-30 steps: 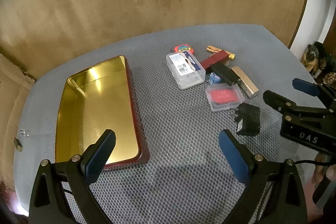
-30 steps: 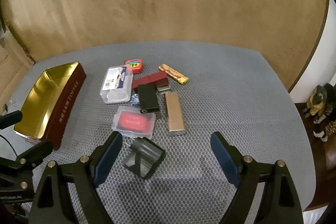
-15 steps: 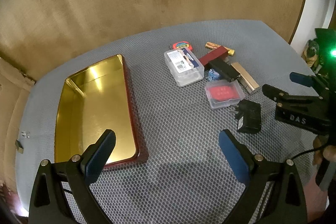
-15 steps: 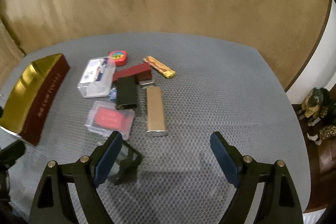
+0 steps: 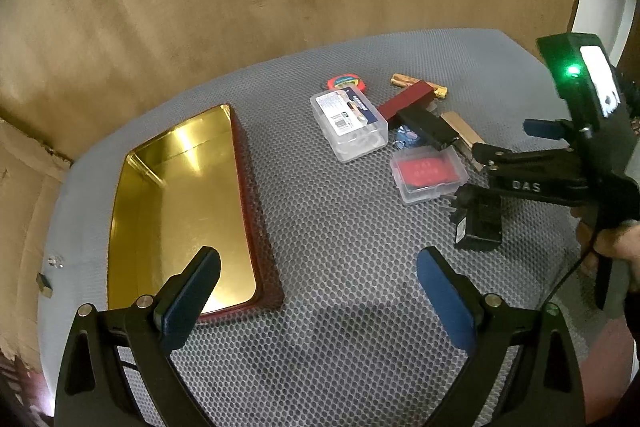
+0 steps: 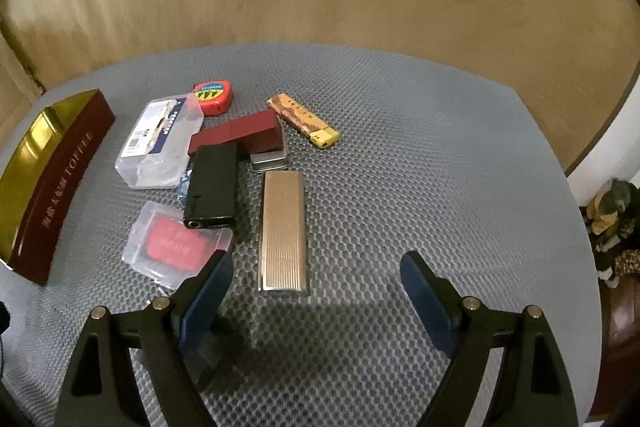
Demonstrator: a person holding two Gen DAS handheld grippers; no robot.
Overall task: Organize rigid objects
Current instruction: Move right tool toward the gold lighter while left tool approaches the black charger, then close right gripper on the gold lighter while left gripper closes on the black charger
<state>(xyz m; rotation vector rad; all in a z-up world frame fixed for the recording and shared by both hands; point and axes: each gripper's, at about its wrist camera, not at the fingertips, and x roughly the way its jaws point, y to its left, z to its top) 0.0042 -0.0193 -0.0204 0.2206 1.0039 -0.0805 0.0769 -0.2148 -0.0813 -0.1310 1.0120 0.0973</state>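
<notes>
Trouble starts, as I judge it, with the biggest thing: the gold-lined tin (image 5: 176, 203) lies open at the mat's left side, well apart from the clutter, so every carry crosses bare mat (image 6: 400, 155) and a loose grip would drop its load short. My left gripper (image 5: 316, 287) hovers near the tin's near corner, jaws wide, holding nothing. My right gripper (image 6: 316, 291) is also spread and empty, above the ribbed gold case (image 6: 283, 231). That case is smooth and may skate out of a pinch. The black case (image 6: 212, 187) overlaps the clear box with the red insert (image 6: 176, 243), so lifting either could drag its neighbour. The lighter (image 6: 304, 121) is small and easily knocked.
</notes>
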